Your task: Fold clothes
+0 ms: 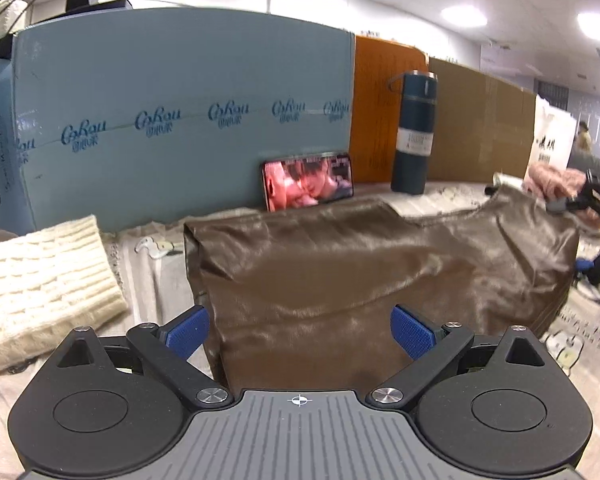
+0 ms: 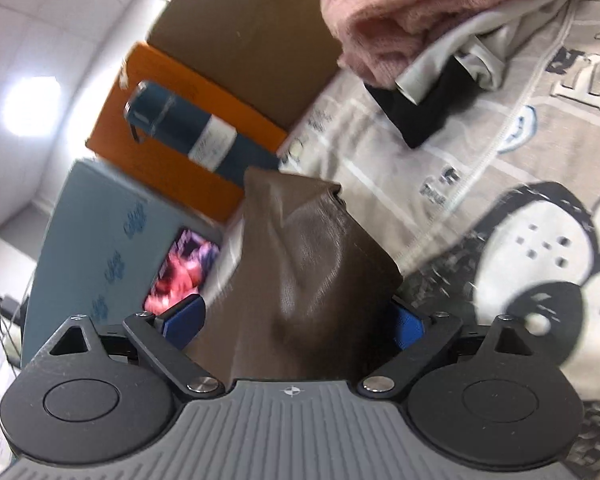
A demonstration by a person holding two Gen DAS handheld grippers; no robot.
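A shiny brown garment (image 1: 360, 268) lies across the printed bedsheet (image 1: 148, 272), with its left side folded over. My left gripper (image 1: 300, 334) is open, its blue pads (image 1: 410, 336) on either side of the garment's near edge, not clamped on it. My right gripper (image 2: 296, 324) is also open, with a raised corner of the brown garment (image 2: 308, 264) lying between its pads (image 2: 184, 322). The right gripper also shows in the left wrist view (image 1: 580, 200), at the garment's far right corner.
A folded cream knit sweater (image 1: 40, 280) lies at left. A phone (image 1: 308, 180) playing video leans on a blue board (image 1: 180, 112). A dark blue flask (image 1: 414, 132) stands by orange (image 1: 376, 120) and brown boxes. A pink knit (image 2: 420, 12) and a grey and black garment (image 2: 440, 92) lie at far right.
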